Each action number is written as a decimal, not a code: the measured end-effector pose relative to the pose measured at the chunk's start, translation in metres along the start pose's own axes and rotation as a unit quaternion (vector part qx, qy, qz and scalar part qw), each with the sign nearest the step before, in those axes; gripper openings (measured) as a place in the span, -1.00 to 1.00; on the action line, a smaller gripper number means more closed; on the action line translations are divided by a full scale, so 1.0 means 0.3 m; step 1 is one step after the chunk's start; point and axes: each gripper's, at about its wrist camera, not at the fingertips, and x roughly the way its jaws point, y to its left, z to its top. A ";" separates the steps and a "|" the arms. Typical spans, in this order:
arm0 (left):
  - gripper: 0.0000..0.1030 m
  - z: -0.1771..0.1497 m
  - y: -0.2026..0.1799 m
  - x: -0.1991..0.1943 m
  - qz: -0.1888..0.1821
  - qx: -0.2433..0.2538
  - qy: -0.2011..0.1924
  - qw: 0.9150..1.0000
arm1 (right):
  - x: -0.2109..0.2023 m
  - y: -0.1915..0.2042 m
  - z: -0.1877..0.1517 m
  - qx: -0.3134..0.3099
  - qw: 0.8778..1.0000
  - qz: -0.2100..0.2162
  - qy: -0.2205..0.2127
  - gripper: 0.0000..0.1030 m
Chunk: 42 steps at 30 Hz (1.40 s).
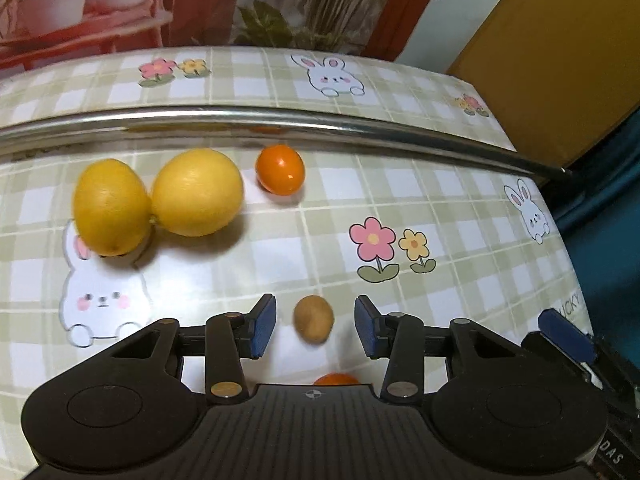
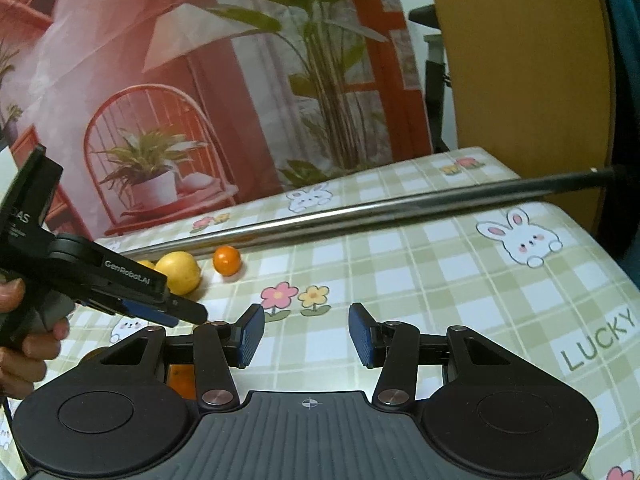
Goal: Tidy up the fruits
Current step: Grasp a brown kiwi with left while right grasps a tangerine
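Two yellow lemons (image 1: 112, 206) (image 1: 198, 192) lie touching each other on the checked tablecloth, with a small orange fruit (image 1: 280, 170) to their right, all near a metal rod. A small brown fruit (image 1: 313, 319) lies between the spread fingers of my left gripper (image 1: 316, 326), which is open and not touching it. Another orange fruit (image 1: 335, 379) peeks out just under the gripper body. In the right wrist view, my right gripper (image 2: 306, 336) is open over bare cloth. One lemon (image 2: 178, 272) and the small orange fruit (image 2: 227, 261) lie beyond it.
A metal rod (image 1: 280, 120) lies across the table (image 1: 440, 200) behind the fruits. The table's right edge drops off near a yellow board (image 1: 560, 60). A hand (image 2: 24, 344) holds the left gripper at the left of the right wrist view.
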 end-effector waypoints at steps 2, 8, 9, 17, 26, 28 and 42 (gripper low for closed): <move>-0.13 0.001 -0.007 0.024 0.005 0.006 0.008 1.000 | 0.007 -0.008 -0.004 0.004 1.000 0.001 0.003 -0.15; -0.41 -0.003 -0.015 0.062 0.011 0.010 0.018 1.000 | 0.028 -0.013 -0.014 0.008 1.000 0.006 0.011 -0.15; -0.50 -0.005 -0.020 0.066 0.014 0.013 0.018 1.000 | 0.031 -0.012 -0.016 0.008 1.000 0.007 0.013 -0.15; -0.50 -0.021 -0.040 -0.001 0.002 0.035 -0.019 0.999 | 0.052 0.020 -0.038 0.002 0.999 0.020 0.034 -0.15; -0.50 -0.075 0.001 -0.233 -0.005 0.046 -0.077 0.996 | 0.122 0.142 -0.045 -0.018 0.994 0.063 0.092 -0.17; -0.50 -0.101 0.020 -0.276 0.000 0.048 -0.089 0.995 | 0.144 0.177 -0.039 -0.028 0.992 0.068 0.104 -0.19; -0.49 -0.253 0.209 -0.438 0.000 -0.004 -0.138 0.990 | 0.282 0.302 -0.030 -0.010 0.983 0.043 0.176 -0.22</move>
